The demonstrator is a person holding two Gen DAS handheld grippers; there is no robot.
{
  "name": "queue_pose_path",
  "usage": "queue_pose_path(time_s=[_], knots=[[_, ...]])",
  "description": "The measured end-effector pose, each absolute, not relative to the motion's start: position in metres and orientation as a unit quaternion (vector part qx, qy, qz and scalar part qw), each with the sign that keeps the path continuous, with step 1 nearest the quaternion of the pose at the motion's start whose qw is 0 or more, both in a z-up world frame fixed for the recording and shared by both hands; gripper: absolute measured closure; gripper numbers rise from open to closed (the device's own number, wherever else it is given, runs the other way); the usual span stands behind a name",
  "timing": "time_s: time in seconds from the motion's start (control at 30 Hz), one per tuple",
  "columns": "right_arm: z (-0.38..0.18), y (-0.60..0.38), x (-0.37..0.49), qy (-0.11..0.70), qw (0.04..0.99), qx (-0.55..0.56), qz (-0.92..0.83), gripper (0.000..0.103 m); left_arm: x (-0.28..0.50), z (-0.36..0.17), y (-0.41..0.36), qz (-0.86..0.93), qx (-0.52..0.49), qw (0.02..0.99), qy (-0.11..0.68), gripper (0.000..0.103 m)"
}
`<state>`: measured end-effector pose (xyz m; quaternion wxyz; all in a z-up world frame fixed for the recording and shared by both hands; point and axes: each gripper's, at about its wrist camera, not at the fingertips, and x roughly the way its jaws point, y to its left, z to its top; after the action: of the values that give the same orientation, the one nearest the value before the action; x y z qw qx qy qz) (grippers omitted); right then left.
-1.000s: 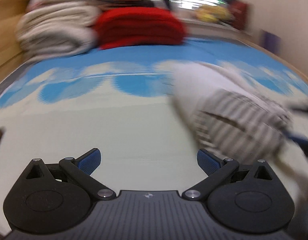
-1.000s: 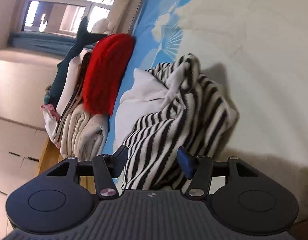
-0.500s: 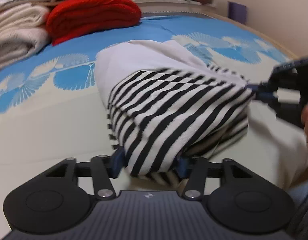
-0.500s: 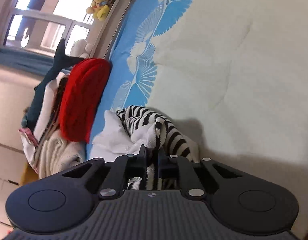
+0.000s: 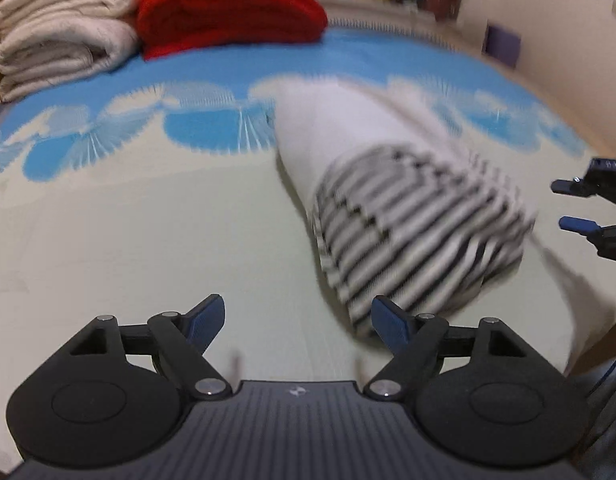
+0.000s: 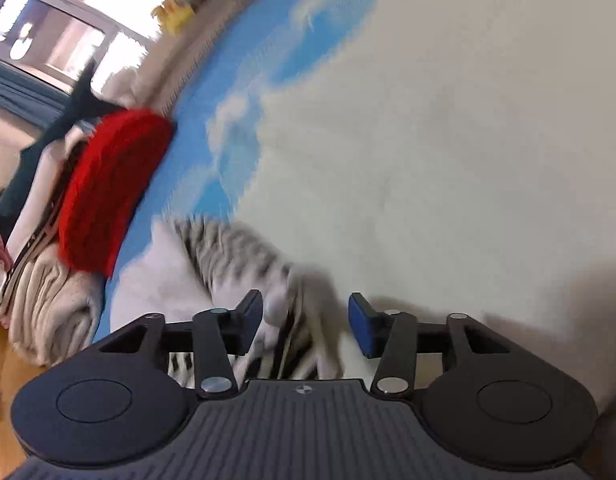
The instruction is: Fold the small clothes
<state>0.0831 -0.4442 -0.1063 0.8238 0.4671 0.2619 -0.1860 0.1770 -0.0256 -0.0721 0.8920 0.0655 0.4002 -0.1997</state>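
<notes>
Bare cream bedspread [image 5: 148, 240] left of the striped garment [image 5: 419, 240], folded red blanket [image 5: 228, 12] and beige blankets [image 5: 60, 36] blocking the far edge, wall [image 5: 547, 20] closing the right side

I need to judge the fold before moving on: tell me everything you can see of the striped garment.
The striped garment is a soft knit, black-and-white striped at the near end and plain white behind. It lies bundled in a rounded fold on the cream and blue bedspread, blurred. Both the left gripper and the right gripper are open, gripping nothing.
</notes>
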Motion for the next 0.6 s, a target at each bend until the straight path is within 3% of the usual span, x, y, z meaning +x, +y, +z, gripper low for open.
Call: queue_pose_path(time_s=[0.23, 0.33, 0.47, 0.5, 0.53, 0.57, 0.6], knots=[[-0.048, -0.427, 0.165, 0.297, 0.907, 0.299, 0.018, 0.053, 0.234, -0.071, -0.070, -0.227, 0.032, 0.885, 0.405, 0.018], [-0.064, -0.406, 0.208, 0.329, 0.914, 0.234, 0.027, 0.052, 0.244, -0.087, -0.084, -0.240, 0.021, 0.883, 0.403, 0.018], [-0.100, -0.397, 0.244, 0.365, 0.889, 0.275, 0.032, 0.052, 0.255, -0.101, -0.086, -0.251, 0.003, 0.874, 0.417, 0.015], [-0.104, -0.398, 0.247, 0.366, 0.883, 0.290, 0.033, 0.059, 0.256, -0.101, -0.087, -0.256, 0.002, 0.871, 0.419, 0.015], [-0.105, -0.398, 0.250, 0.367, 0.884, 0.287, 0.021, 0.091, 0.259, -0.100, -0.088, -0.261, 0.007, 0.870, 0.419, 0.015], [-0.102, -0.398, 0.252, 0.363, 0.889, 0.278, 0.000, 0.102, 0.260, -0.100, -0.088, -0.265, 0.013, 0.869, 0.417, 0.015], [-0.098, -0.405, 0.251, 0.351, 0.893, 0.282, -0.017, 0.101, 0.261, -0.101, -0.088, -0.267, 0.013, 0.868, 0.418, 0.014]])
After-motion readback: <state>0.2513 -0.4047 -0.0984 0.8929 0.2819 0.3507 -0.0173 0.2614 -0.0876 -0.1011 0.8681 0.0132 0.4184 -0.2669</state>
